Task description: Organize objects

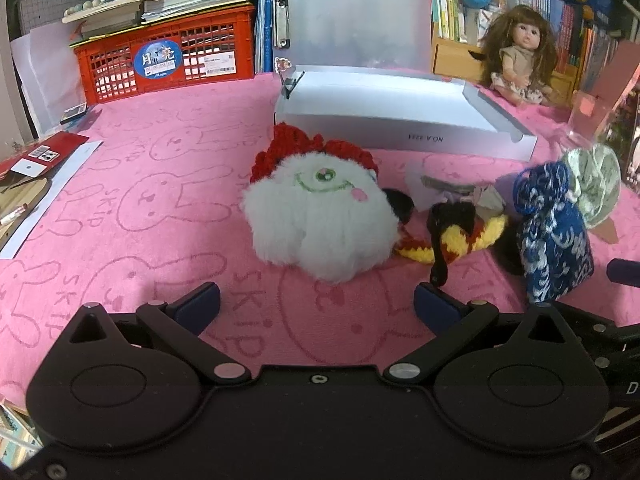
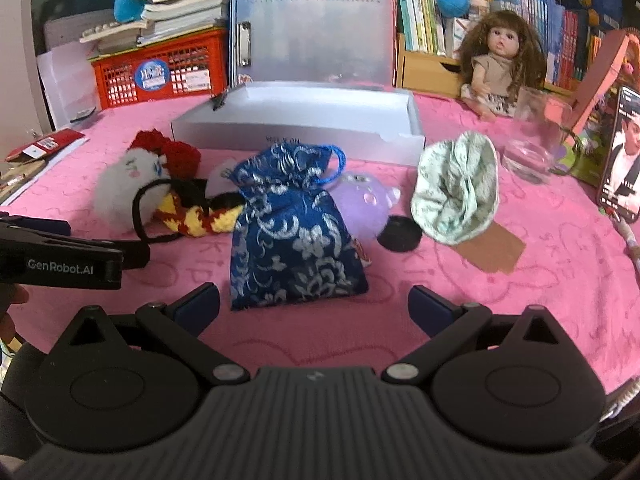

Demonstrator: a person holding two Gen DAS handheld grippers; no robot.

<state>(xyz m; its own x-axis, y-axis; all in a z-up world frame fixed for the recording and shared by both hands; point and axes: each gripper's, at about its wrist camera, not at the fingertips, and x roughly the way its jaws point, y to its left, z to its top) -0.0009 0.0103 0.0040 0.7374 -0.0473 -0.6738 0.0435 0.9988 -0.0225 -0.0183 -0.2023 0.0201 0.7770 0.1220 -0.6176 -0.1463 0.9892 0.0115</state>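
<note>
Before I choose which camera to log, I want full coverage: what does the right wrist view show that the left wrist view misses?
Only the right wrist view shows the purple toy, the black cap, the phone and the left claw from the side.

Only the left wrist view shows the white plush's embroidered eye and bare pink cloth on the left.

Both show the blue brocade pouch, grey box, doll and red crate.
</note>
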